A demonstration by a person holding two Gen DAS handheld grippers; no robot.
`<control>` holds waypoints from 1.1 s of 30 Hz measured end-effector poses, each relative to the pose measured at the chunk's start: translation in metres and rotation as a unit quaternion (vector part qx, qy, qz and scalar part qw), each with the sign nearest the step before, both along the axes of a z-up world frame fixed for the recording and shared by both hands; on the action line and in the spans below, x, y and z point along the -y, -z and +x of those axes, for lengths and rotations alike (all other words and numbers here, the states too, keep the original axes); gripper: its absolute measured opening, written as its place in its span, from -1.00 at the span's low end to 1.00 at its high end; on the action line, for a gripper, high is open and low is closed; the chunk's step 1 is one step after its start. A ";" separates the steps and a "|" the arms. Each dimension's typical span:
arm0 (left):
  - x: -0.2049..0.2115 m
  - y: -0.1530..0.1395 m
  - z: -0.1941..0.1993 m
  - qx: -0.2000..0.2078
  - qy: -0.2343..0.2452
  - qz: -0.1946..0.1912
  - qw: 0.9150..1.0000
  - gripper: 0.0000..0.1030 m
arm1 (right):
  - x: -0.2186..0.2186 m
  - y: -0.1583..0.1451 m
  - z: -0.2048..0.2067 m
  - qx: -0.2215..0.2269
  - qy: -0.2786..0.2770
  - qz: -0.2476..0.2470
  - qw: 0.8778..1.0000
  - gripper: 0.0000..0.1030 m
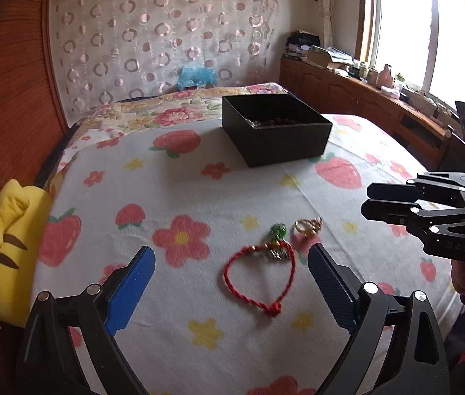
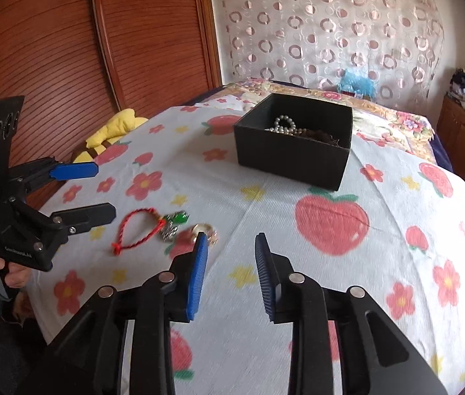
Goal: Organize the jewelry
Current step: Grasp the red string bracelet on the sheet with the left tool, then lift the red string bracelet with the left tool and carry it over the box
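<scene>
Left tool [image 1: 230, 263] spread wide over red bracelet [image 1: 258, 276] on bed; right tool [image 2: 230, 253] part open, empty. Pinch cord, lift gently, drop in black box [image 2: 293, 151].

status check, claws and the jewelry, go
Left claw open, poised around red cord bracelet. Right claw open, empty, beside gold ring. Black box already holds pearls. Nothing blocking.

We see a white strawberry-and-flower printed bedsheet [image 1: 179, 194] | yellow striped plush pillow [image 1: 12, 250] at its left edge | blue plush toy [image 1: 196, 75] by circle-patterned curtain [image 1: 166, 26]
</scene>
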State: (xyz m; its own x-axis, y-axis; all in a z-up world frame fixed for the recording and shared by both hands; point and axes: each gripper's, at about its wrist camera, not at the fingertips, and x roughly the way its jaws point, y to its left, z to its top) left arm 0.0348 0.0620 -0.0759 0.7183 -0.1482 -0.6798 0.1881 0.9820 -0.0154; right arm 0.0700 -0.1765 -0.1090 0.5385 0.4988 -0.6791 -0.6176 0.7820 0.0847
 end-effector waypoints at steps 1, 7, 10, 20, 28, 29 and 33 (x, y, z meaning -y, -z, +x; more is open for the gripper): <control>0.002 0.002 -0.001 -0.001 0.002 0.001 1.000 0.76 | -0.001 0.000 -0.004 0.005 0.000 -0.005 1.000 -0.31; 0.008 0.012 -0.005 -0.016 0.008 -0.012 1.000 0.76 | 0.001 0.005 -0.019 0.012 -0.005 -0.014 1.000 -0.27; 0.015 0.013 -0.005 -0.020 0.019 -0.014 1.000 0.76 | 0.006 0.007 -0.024 0.008 -0.004 -0.010 1.000 -0.27; 0.041 0.024 0.001 -0.042 0.055 -0.011 0.998 -0.12 | 0.014 0.021 -0.032 -0.004 0.000 -0.011 1.000 -0.27; 0.031 0.030 0.004 -0.053 0.040 -0.004 0.998 -0.95 | 0.015 0.023 -0.035 -0.009 -0.004 -0.006 1.000 -0.26; 0.027 0.027 0.002 -0.046 0.038 -0.009 0.998 -0.95 | 0.015 0.023 -0.035 -0.009 -0.004 -0.007 1.000 -0.27; 0.012 0.017 -0.006 -0.026 0.025 -0.026 0.999 -0.95 | 0.010 0.023 -0.034 -0.009 -0.008 -0.014 1.000 -0.27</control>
